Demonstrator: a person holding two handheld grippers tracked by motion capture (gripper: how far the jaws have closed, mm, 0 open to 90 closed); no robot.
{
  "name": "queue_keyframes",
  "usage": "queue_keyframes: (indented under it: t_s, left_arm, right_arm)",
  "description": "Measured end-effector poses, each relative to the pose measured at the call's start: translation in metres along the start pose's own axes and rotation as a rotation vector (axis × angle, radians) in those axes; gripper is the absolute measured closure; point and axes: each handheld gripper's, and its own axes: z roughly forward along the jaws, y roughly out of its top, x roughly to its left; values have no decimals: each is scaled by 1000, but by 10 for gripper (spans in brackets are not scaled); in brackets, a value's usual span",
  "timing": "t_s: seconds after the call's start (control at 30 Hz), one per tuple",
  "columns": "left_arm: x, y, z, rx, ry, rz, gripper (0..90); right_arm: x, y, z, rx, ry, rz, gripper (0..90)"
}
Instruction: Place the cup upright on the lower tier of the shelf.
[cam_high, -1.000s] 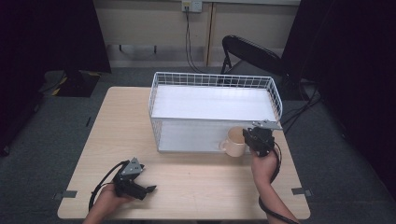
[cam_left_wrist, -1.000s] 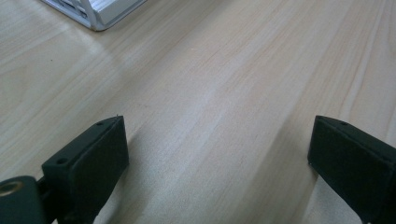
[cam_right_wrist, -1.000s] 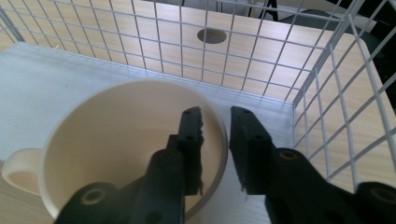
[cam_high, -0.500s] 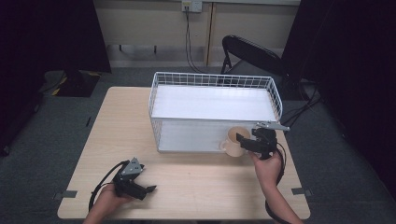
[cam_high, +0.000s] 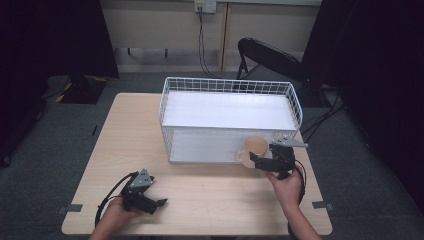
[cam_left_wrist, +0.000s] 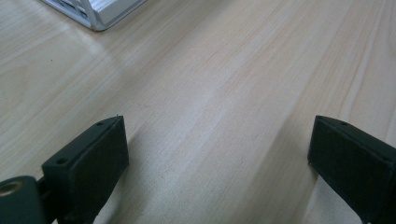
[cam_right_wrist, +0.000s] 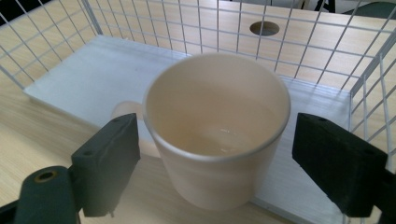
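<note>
The right gripper (cam_right_wrist: 215, 168) has its 2 black fingers (cam_right_wrist: 109, 163) spread wide on either side of a cream mug (cam_right_wrist: 217, 126), with a clear gap between each pad and the mug wall, so nothing is clamped. The mug stands upright and empty, its handle pointing off to the left in the right gripper view. It sits at the near right corner of a white wire basket (cam_right_wrist: 140, 28); whether it rests on the basket's white floor or on the wood just in front cannot be told for sure. In the high view the mug (cam_high: 255, 146) is beside the basket (cam_high: 165, 95) at its front right corner, with the right gripper (cam_high: 257, 161) just behind it on the person's side. The wide spread suggests the fingers are either framing the mug for a grasp or have just let it go; the pictures do not settle which.

The left gripper (cam_left_wrist: 215, 158) also has its fingers (cam_left_wrist: 91, 163) wide apart and empty, over bare tabletop (cam_left_wrist: 224, 70). In the high view it (cam_high: 150, 202) lies low near the front left of the tabletop (cam_high: 210, 200), well apart from the basket, apparently parked out of the way.
</note>
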Motion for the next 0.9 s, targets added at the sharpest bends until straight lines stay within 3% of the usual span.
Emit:
queue_keyframes:
  t_s: [0.2,0.5,0.9]
  left_arm:
    - [0,0,0,0,0,0,46]
    - [0,0,0,0,0,0,46]
    - [0,0,0,0,0,0,46]
  right_arm:
    - [2,-6,8,32,-17,-20,141]
    - [2,-6,11,34,-29,-29,162]
    - [2,-6,13,52,-4,-33,284]
